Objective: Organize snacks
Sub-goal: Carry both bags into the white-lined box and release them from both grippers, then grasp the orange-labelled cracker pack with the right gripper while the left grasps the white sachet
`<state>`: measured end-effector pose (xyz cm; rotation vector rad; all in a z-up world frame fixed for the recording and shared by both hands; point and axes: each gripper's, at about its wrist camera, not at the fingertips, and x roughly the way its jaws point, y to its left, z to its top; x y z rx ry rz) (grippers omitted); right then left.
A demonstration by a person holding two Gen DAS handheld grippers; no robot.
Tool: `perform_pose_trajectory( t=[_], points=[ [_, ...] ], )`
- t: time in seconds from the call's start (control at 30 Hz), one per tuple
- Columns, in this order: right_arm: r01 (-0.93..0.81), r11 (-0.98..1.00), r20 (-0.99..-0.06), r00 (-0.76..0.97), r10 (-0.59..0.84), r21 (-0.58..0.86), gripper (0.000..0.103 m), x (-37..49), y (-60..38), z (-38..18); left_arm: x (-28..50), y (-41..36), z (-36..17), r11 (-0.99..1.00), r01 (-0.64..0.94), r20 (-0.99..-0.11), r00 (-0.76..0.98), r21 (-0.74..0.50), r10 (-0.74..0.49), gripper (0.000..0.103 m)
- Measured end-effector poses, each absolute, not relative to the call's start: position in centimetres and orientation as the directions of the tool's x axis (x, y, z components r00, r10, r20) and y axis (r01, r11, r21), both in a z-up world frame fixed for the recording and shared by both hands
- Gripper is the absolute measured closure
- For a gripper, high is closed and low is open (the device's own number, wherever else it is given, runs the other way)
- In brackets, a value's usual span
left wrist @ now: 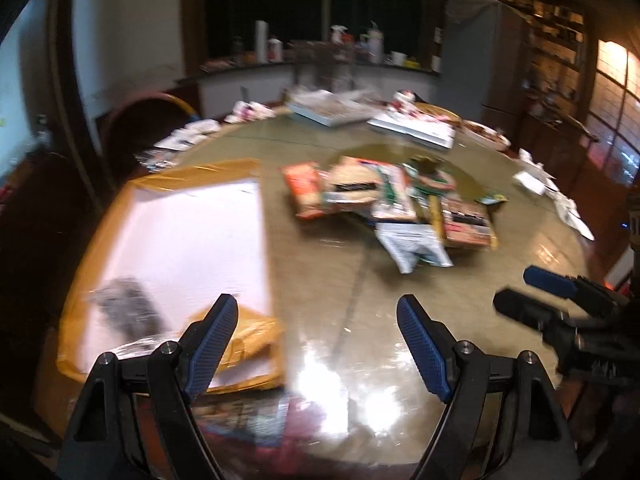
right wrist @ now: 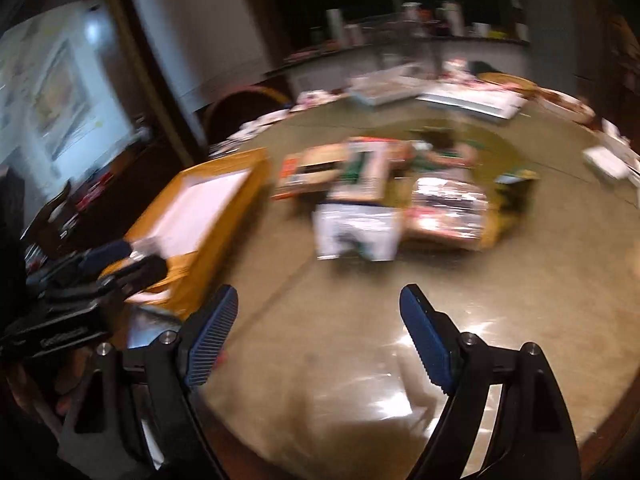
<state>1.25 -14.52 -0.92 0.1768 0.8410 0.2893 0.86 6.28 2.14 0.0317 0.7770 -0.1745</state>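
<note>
A pile of snack packets (left wrist: 384,196) lies in the middle of the round table (left wrist: 340,300); it also shows, blurred, in the right wrist view (right wrist: 384,196). A white and silver packet (left wrist: 412,246) lies nearest me (right wrist: 356,232). A shallow yellow-brown box with a white floor (left wrist: 180,240) sits at the left (right wrist: 200,208). It holds a dark packet (left wrist: 124,312) and a yellow one (left wrist: 252,336). My left gripper (left wrist: 318,344) is open and empty over the table's near edge by the box. My right gripper (right wrist: 318,336) is open and empty, right of the left one.
The table's far side carries flat white trays (left wrist: 332,110), papers (left wrist: 192,132) and a plate (left wrist: 484,134). More papers (left wrist: 560,200) lie at the right edge. A chair (left wrist: 148,120) stands behind the box. A counter with bottles (left wrist: 320,52) runs along the back wall.
</note>
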Motion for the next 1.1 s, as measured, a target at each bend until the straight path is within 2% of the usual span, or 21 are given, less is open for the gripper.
perform_pose_trajectory(
  t=[0.23,0.33,0.53,0.67,0.77,1.03,1.07,1.1],
  points=[
    [-0.115,0.968,-0.75,0.614,0.245,0.222,0.02,8.0,-19.9,-1.4,3.0,3.8,1.2,0.966,0.242,-0.728,0.647,-0.085,-0.226,0.021],
    [-0.127,0.963,-0.779,0.568,0.266,0.236,0.02,13.0,-20.4,-2.2,3.7,3.4,0.8,0.966,0.248,-0.737,0.638,-0.075,-0.221,0.021],
    [-0.162,0.972,-0.825,0.517,0.229,0.168,0.02,19.1,-20.4,-5.2,4.7,2.8,0.6,0.968,0.243,-0.74,0.64,-0.057,-0.205,0.021],
    [-0.219,0.931,-0.818,0.448,0.361,0.291,0.02,16.8,-21.2,-6.6,5.5,2.8,0.4,0.963,0.261,-0.746,0.627,-0.07,-0.224,0.021],
    [-0.268,0.905,-0.818,0.396,0.417,0.332,0.019,13.5,-20.2,-7.0,6.0,2.8,0.3,0.958,0.272,-0.752,0.614,-0.086,-0.242,0.021],
    [-0.245,0.95,-0.855,0.432,0.286,0.193,0.019,11.4,-15.9,-6.9,8.6,1.5,0.9,0.955,0.29,-0.758,0.608,-0.064,-0.236,0.021],
    [-0.236,0.957,-0.863,0.434,0.26,0.169,0.02,11.2,-15.6,-7.0,9.7,1.2,0.9,0.952,0.298,-0.764,0.599,-0.067,-0.241,0.021],
    [-0.216,0.967,-0.871,0.439,0.222,0.138,0.025,10.7,-15.2,-7.2,10.4,0.8,0.7,0.952,0.3,-0.771,0.592,-0.062,-0.237,0.021]
  ],
)
